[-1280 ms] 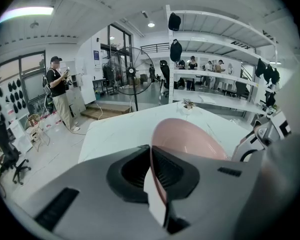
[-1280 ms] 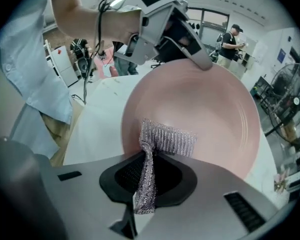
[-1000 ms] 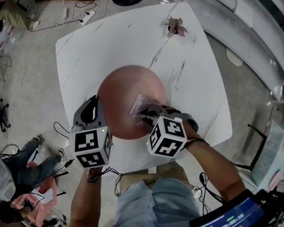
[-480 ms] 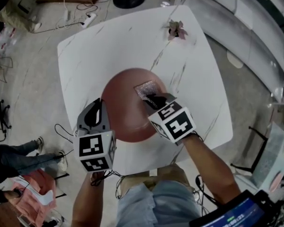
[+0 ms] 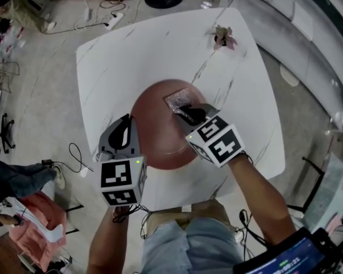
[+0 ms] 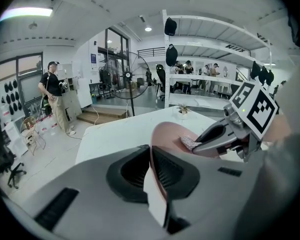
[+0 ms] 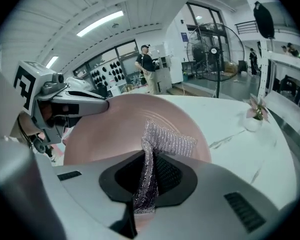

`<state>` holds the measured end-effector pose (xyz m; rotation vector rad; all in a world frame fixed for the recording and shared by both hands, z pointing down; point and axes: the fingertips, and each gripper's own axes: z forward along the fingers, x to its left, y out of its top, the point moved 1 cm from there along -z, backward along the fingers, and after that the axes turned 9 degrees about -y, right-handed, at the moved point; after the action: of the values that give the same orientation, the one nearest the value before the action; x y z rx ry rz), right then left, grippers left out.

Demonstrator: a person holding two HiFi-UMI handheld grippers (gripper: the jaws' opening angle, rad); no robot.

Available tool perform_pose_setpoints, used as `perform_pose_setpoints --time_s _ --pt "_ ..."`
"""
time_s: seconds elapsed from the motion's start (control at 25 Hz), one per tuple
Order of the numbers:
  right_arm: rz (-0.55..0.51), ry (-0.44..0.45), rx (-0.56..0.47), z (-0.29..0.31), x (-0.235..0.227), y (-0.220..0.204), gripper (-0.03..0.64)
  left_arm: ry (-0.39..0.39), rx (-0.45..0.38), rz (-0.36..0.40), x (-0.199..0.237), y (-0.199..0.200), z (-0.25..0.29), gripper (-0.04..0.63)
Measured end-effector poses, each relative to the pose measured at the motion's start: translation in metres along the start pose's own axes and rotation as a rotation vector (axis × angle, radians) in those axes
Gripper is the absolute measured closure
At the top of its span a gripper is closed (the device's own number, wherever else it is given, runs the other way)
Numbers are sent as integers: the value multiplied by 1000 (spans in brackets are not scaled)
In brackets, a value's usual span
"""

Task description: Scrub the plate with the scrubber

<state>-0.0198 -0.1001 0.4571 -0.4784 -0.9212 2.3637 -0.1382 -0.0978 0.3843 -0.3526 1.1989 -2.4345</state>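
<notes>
Silver mesh scrubber (image 7: 162, 141) was pinched tight between the jaws of the right gripper (image 5: 186, 112) and pressed onto the far right part of the pink plate (image 5: 157, 138). The plate's near left rim was clamped by the left gripper (image 5: 127, 127). The plate was seen on the white marble table (image 5: 120, 61). A small potted plant (image 5: 224, 37) was noted at the far corner, well apart.

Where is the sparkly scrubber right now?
In the head view, the scrubber sits on the far right side of the pink plate, pinched in the right gripper.
</notes>
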Motion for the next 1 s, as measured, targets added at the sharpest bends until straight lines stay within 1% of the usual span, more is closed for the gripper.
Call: perform_pose_setpoints --time_s 0.2,0.36,0.44,0.68,1.0 --pt "-112 50 -33 2 15 19 561 -9 -18 0 -1 6 -1 577" --pt "-229 90 -55 3 32 28 561 -10 -27 23 -3 13 1 577" --pt "-280 113 -64 3 42 30 561 -10 -25 30 -3 15 2 577" --pt "-429 189 -100 0 67 34 561 -5 -8 22 2 10 2 577" --pt "-555 263 -100 -8 88 23 561 -2 3 21 3 6 4 578"
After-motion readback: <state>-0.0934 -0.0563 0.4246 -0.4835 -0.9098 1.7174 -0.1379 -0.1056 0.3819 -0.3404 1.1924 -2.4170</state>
